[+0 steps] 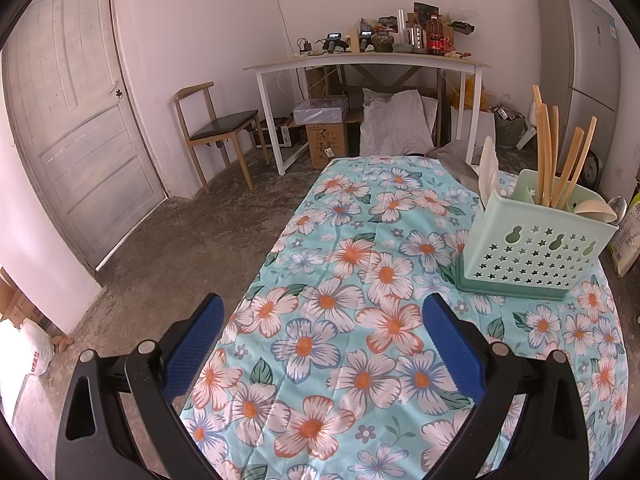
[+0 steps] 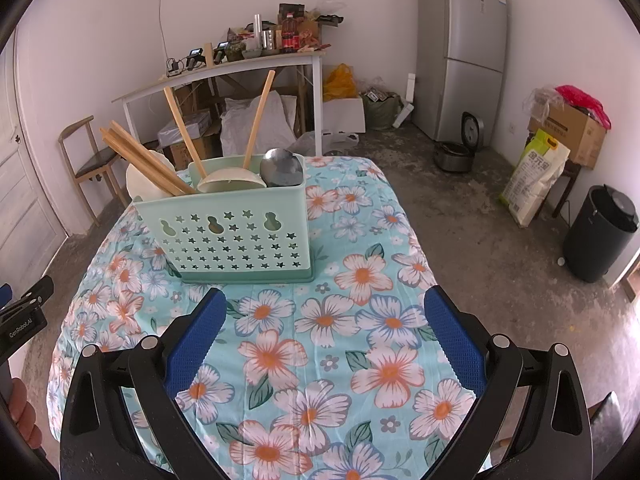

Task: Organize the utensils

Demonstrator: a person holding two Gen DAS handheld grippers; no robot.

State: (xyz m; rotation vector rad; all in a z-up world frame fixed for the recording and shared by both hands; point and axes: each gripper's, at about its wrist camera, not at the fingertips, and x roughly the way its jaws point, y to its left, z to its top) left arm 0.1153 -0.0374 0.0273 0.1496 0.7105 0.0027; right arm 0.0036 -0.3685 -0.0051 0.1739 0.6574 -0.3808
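A mint green utensil holder (image 2: pixel 232 236) with star cut-outs stands on the floral tablecloth (image 2: pixel 320 340); it shows at the right of the left wrist view as the utensil holder (image 1: pixel 536 248). Several wooden chopsticks (image 2: pixel 180 136) lean out of it, along with white spoons (image 2: pixel 230 182) and a metal spoon (image 2: pixel 280 168). The chopsticks (image 1: pixel 560 160) and a white spoon (image 1: pixel 490 172) also show from the left. My right gripper (image 2: pixel 324 316) is open, just short of the holder. My left gripper (image 1: pixel 322 320) is open over bare cloth, holder up to its right.
The table's left edge drops to concrete floor (image 1: pixel 160 248). Behind stand a wooden chair (image 1: pixel 216 128), a cluttered white desk (image 1: pixel 360 64) and a grey fridge (image 2: pixel 460 52). A black bin (image 2: pixel 600 232), a rice sack (image 2: pixel 536 176) and cardboard boxes (image 2: pixel 572 132) sit on the right.
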